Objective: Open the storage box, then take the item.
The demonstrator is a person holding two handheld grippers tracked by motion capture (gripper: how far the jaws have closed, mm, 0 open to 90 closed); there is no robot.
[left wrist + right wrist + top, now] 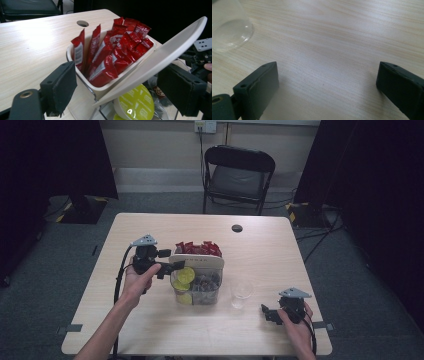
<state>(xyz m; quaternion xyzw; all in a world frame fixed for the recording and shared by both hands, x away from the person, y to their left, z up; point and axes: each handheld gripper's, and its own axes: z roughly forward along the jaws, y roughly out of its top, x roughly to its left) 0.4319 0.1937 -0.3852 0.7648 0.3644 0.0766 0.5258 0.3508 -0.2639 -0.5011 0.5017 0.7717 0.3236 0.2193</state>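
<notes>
Lifting the lid: left tongs [175,266] sit at the cream lid [160,57] of the clear container [196,287] in the middle of the desk [150,227]. In the left gripper view the jaws stand wide apart, one on each side of the lid's edge, and no pad visibly touches it. The lid is tilted up and open, and it could be resting on its hinge or propped on a jaw; I can't tell which. I'd call it no firm grip.

Under the lid are yellow-green capsules [135,103] and darker pods beside them. Just behind, toward the far edge of the desk, is a white tray [100,87] packed with red sachets [112,52] standing on end.

Right tongs [270,314] rest low near the near-right corner of the desk, jaws spread wide, holding nothing, with bare wood between them in the right gripper view. An empty clear glass [242,293] stands between the container and the right tongs, apart from both.

Progress, as I judge it:
- Container opened, contents exposed.
- Nothing picked yet, glass empty.
- Likely left to do: take a capsule or pod out, maybe into the glass, then close the lid.
</notes>
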